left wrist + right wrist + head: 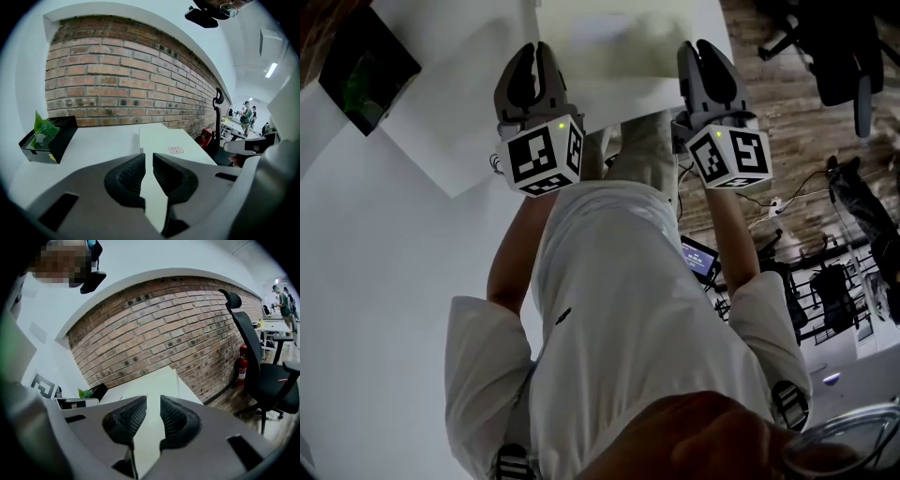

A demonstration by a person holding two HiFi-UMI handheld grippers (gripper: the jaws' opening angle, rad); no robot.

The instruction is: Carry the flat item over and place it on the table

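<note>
Left gripper and right gripper fingers clamp the level flat board, its length pointing forward.

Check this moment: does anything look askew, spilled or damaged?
Nothing stands out. The flat white rectangular panel is clamped at its near edge by the left tool and right tool and looks undamaged. The black box with green leaves sits upright on the white table.
</note>
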